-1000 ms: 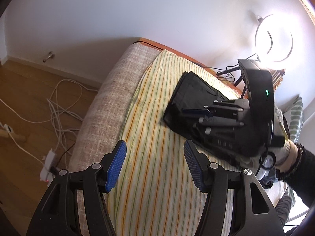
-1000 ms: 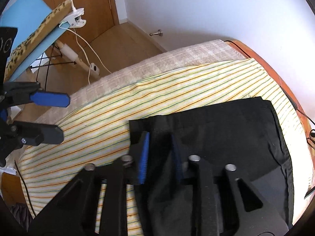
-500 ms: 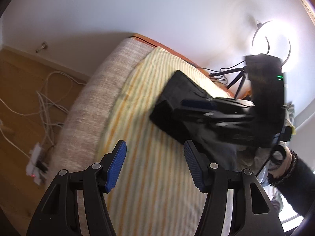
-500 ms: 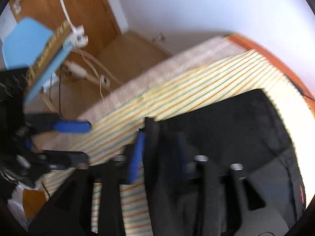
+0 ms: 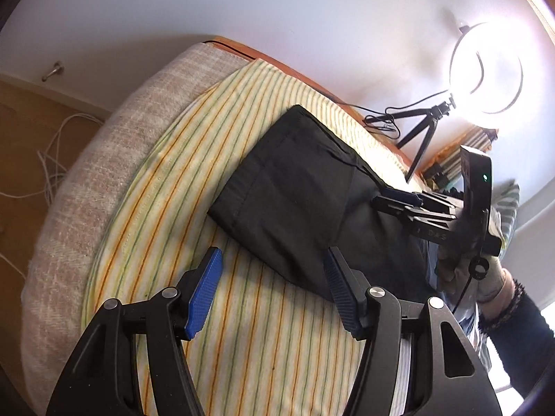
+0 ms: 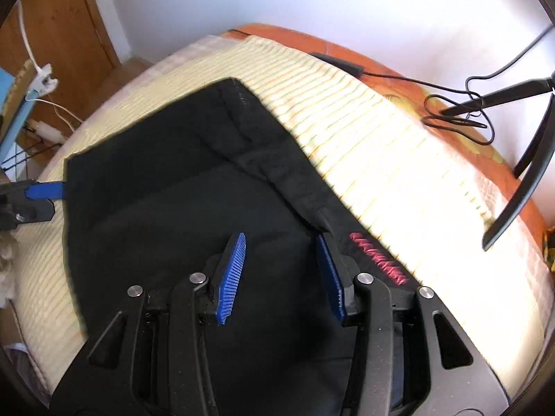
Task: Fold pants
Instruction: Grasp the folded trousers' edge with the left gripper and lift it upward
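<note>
Already folded, the pants (image 5: pixel 295 187) lay on the bed (image 5: pixel 145 215), long axis running from 11 to 5 o'clock. Right tongs (image 6: pixel 281 274) hung spread right above them, nearer; left tongs (image 5: pixel 274 291), also spread and empty, had them at 1 o'clock.

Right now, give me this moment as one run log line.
pants: black, folded, lying on striped sheet | left gripper: open, holding nothing | right gripper: open, over pants | tripod: beside bed
</note>
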`<action>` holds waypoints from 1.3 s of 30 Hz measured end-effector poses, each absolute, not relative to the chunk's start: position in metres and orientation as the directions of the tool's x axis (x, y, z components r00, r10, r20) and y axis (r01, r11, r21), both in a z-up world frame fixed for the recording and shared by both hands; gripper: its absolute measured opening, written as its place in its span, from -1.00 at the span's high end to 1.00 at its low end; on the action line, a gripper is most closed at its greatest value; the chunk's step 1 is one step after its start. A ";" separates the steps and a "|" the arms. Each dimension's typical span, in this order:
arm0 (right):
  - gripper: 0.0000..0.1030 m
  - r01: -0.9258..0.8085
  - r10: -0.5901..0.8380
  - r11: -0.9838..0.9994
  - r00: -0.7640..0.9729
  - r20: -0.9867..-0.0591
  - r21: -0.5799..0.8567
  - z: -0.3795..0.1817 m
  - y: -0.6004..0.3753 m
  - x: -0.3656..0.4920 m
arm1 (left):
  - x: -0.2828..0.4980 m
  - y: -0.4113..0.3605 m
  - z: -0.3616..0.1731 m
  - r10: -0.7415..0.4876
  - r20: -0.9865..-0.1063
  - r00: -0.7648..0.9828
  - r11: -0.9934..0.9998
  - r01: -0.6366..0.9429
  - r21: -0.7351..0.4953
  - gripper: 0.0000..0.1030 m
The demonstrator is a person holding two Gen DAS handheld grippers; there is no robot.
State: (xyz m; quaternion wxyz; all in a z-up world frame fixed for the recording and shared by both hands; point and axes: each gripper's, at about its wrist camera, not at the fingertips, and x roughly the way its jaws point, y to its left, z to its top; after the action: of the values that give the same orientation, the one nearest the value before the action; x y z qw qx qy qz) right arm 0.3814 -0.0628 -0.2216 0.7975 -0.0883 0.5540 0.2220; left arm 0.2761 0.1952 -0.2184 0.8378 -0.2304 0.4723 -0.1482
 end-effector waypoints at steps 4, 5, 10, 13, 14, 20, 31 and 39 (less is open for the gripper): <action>0.20 -0.466 0.206 0.884 0.315 -0.926 0.038 -0.223 -0.055 0.379 | 0.281 0.192 -0.220 -0.449 -0.724 0.524 0.856 0.022 -0.516 -0.16; 0.21 -0.458 0.202 0.888 0.316 -0.927 0.037 -0.223 -0.055 0.380 | 0.282 0.192 -0.220 -0.445 -0.724 0.527 0.857 0.018 -0.514 -0.16; 0.31 -0.395 0.144 0.919 0.349 -0.926 -0.006 -0.220 -0.067 0.384 | 0.295 0.185 -0.221 -0.415 -0.728 0.546 0.870 0.002 -0.494 -0.17; 0.31 -0.371 0.120 0.928 0.352 -0.928 -0.021 -0.219 -0.073 0.387 | 0.301 0.183 -0.221 -0.400 -0.734 0.549 0.878 -0.001 -0.479 -0.17; 0.31 -0.365 0.129 0.931 0.347 -0.929 -0.007 -0.219 -0.075 0.388 | 0.301 0.183 -0.221 -0.399 -0.732 0.553 0.876 -0.006 -0.482 -0.17; 0.17 -0.437 0.292 0.883 0.231 -0.928 0.169 -0.203 -0.070 0.380 | 0.302 0.183 -0.225 -0.392 -0.711 0.584 0.871 -0.014 -0.491 -0.12; -0.02 -0.492 0.392 0.825 0.145 -0.909 0.277 -0.222 -0.025 0.379 | 0.312 0.182 -0.226 -0.400 -0.688 0.606 0.837 -0.063 -0.543 -0.13; -0.08 -0.368 0.429 0.865 0.195 -0.882 0.340 -0.195 -0.064 0.384 | 0.310 0.168 -0.214 -0.384 -0.667 0.638 0.871 0.012 -0.490 0.93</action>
State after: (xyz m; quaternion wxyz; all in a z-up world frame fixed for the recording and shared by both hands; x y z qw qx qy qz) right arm 0.3843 -0.0645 -0.1948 0.7725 0.0263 0.5796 0.2582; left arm 0.3096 0.1680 -0.2142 0.8761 -0.2270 0.4101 -0.1130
